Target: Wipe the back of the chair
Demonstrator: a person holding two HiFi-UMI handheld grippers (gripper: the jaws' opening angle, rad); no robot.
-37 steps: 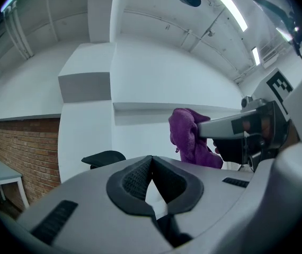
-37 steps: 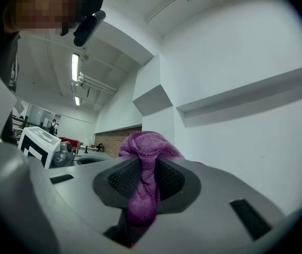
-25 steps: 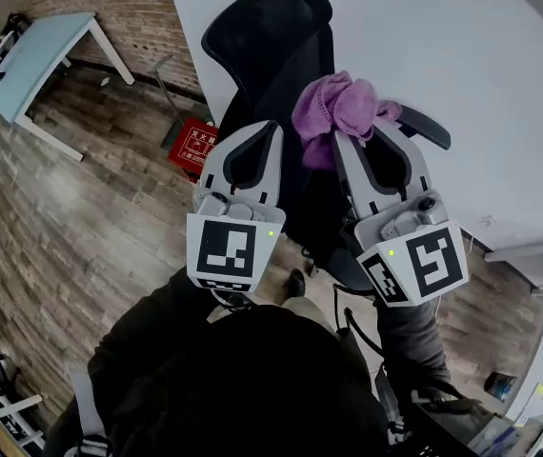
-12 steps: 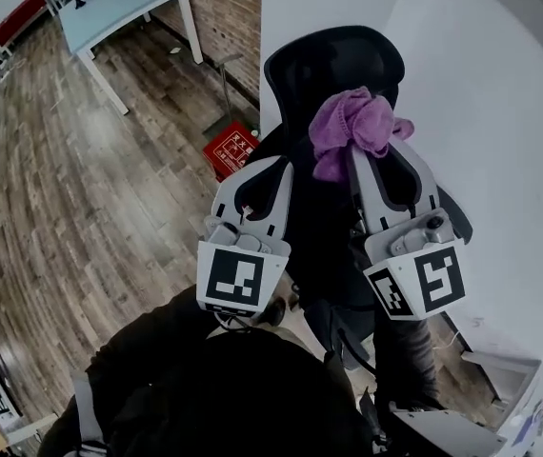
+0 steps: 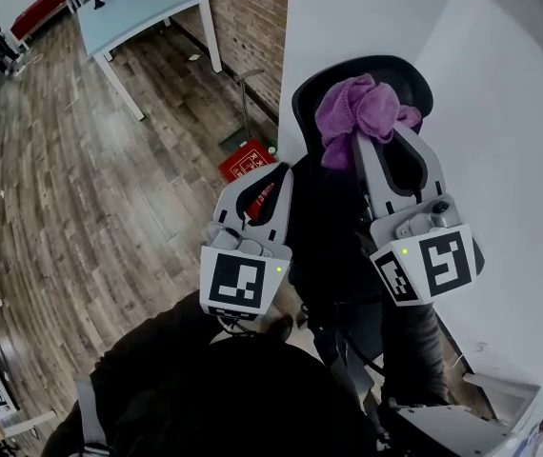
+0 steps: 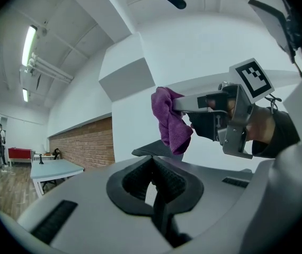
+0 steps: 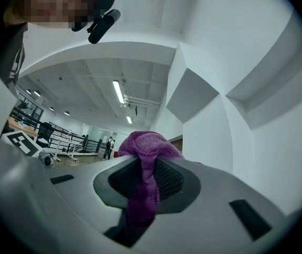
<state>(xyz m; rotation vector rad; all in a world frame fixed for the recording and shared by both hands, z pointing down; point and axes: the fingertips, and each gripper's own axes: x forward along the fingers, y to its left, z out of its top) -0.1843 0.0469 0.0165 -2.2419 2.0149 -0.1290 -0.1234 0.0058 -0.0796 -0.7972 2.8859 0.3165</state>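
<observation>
Here, seen from above, a person holds two grippers in front of a black chair [image 5: 321, 219] that stands against a white wall [image 5: 367, 17]. The right gripper [image 5: 378, 141] is clenched on a bunched purple cloth [image 5: 357, 110]. In the right gripper view the cloth [image 7: 144, 157] runs down between the two jaws and bulges over their tips. The cloth sits at the top of the chair's back, over the headrest; whether it presses on the chair cannot be told. The left gripper [image 5: 273, 181] is lower and to the left, beside the chair's back. Its jaws are closed together with nothing between them. To the left lies a wooden floor [image 5: 81, 188], with a pale blue table [image 5: 143, 3] and a red box [image 5: 246, 165] near a brick wall [image 5: 243, 8].
</observation>
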